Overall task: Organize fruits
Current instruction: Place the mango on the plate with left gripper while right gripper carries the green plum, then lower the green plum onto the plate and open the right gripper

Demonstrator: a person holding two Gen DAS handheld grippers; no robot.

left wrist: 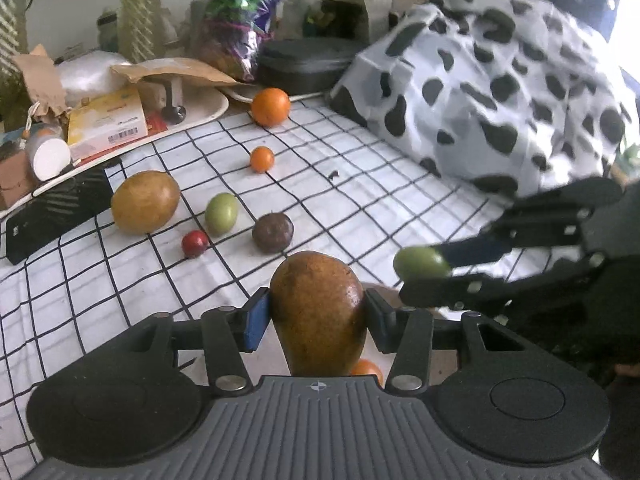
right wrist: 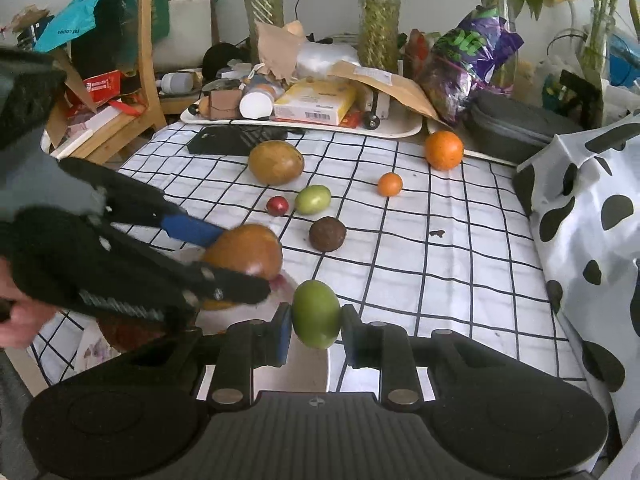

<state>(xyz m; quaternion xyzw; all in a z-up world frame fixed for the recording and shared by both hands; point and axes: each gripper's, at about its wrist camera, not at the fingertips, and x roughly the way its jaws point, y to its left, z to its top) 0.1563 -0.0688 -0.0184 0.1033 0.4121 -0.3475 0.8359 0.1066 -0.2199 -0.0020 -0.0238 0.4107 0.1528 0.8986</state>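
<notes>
Grid-check cloth (left wrist: pixel 360 208): L claw (left wrist: pixel 316 316) grips smooth mango-ish fruit (left wrist: pixel 318 312); R claw (right wrist: pixel 316 320) clamps green oval (right wrist: pixel 316 314).

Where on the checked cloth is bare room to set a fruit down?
The checked cloth is bare between the dark round fruit and the cow-print bag. It is crowded near the large mango, red fruit and green fruit.

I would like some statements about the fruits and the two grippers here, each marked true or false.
1. The left gripper holds a brown mango. True.
2. The right gripper is empty. False: it grips a green fruit.
3. Two orange fruits lie on the checked cloth. True: a big orange and a small orange.
4. The red fruit lies beside the big orange. False: it lies beside a green fruit.
</notes>
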